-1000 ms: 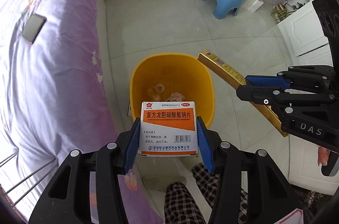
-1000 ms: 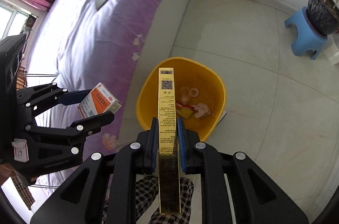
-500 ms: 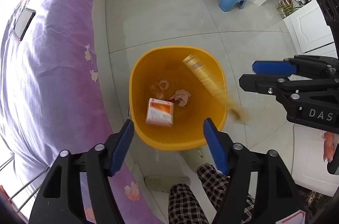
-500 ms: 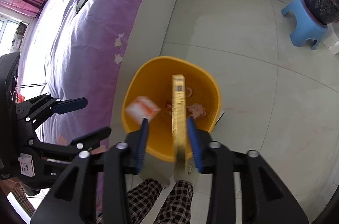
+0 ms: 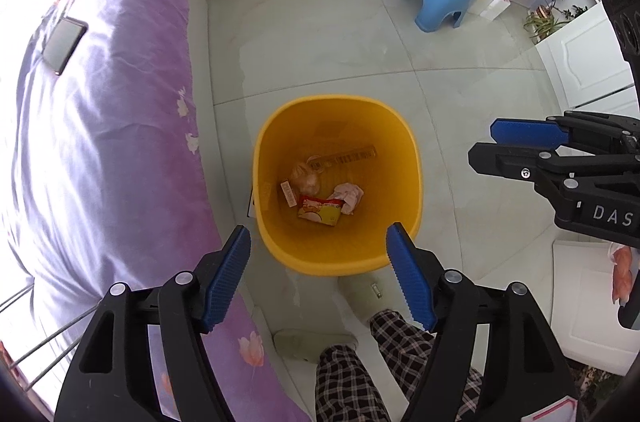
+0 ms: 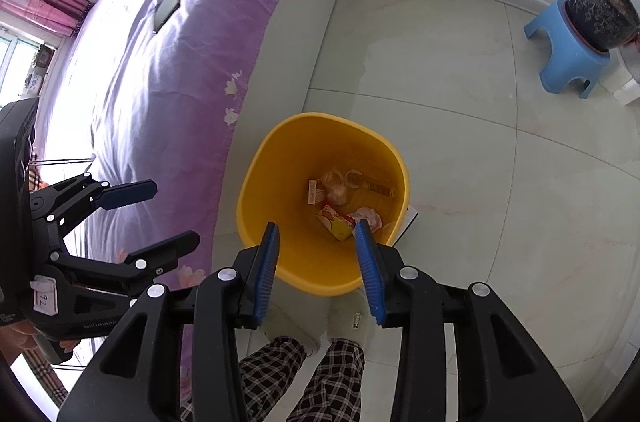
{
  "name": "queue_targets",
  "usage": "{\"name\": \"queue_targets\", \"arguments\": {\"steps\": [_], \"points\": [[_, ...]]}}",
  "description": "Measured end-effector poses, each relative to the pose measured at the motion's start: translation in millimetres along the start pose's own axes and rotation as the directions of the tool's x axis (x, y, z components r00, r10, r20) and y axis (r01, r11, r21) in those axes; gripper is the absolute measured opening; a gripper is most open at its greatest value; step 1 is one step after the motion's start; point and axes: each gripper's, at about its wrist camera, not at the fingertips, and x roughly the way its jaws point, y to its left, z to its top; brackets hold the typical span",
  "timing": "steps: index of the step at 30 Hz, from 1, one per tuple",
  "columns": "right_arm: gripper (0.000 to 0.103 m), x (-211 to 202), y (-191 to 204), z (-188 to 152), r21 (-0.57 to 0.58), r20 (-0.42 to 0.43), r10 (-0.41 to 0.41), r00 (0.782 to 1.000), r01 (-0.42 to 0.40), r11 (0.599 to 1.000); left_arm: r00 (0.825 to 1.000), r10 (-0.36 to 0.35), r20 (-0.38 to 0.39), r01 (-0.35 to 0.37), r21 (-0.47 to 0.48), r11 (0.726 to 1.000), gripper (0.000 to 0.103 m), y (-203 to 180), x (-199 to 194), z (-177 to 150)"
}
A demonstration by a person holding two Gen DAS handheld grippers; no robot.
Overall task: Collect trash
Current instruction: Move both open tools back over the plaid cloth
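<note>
Right now both of your grippers hang above the yellow bin [image 5: 416, 158] with nothing between their fingers: the left gripper [image 5: 318, 272] is spread wide, and the right gripper [image 6: 316, 264] is spread too, its blue pads either side of the bin's near rim. The trash is at the bottom of the bin: a long gold box [image 5: 344, 156] leaning against the far wall, a small white and orange box [image 5: 287, 192] on the left, a red and yellow wrapper [image 5: 320, 212] in the middle, and crumpled tissue [image 5: 349, 196] beside it.

Your main risk from here is the bin itself. It stands on smooth floor tile, just beside the purple bed [image 5: 100, 102] and right in front of your feet [image 5: 316, 342]. If you step forward or swing a gripper low, you could knock it, and a light plastic bin would probably slide or tip and spill what you collected.

Watch the two grippers as well. They are near each other over the bin, so a careless turn toward the next piece could clash them.

On the bed lies a dark phone [image 5: 64, 44]. It is not trash, so do not grab it by mistake.
</note>
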Motion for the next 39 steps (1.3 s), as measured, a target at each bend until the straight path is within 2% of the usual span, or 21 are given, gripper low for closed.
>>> {"name": "queue_targets", "arguments": {"steps": [11,16,23,27,32,35,39], "points": [[0.041,-70,37,-17,-0.115,0.072,-0.018,0.997,0.026,0.993,0.992,0.014,0.129,-0.002,-0.093,0.996,0.071,6,-78,-22],[0.041,-118,70,-25,-0.206,0.152,0.01,0.988,0.022,0.978,0.978,0.028,0.209,0.013,-0.196,0.98,0.071,16,-122,-49],[0.041,-169,126,-38,-0.372,0.246,0.059,0.968,0.038,0.927,0.948,0.115,0.296,-0.014,-0.323,0.946,0.072,32,-178,-95],[0.044,-184,162,-45,-0.468,0.239,0.129,0.962,-0.002,0.884,0.93,0.17,0.325,-0.022,-0.414,0.91,0.072,47,-205,-125],[0.044,-194,208,-56,-0.576,0.21,0.205,0.956,-0.049,0.816,0.903,0.25,0.349,-0.023,-0.542,0.84,0.073,62,-236,-166],[0.044,-198,234,-62,-0.63,0.183,0.245,0.952,-0.078,0.773,0.887,0.307,0.346,-0.031,-0.617,0.786,0.076,71,-251,-194],[0.044,-200,270,-73,-0.705,0.147,0.288,0.946,-0.104,0.702,0.867,0.372,0.332,-0.028,-0.713,0.701,0.076,89,-269,-237]]}}
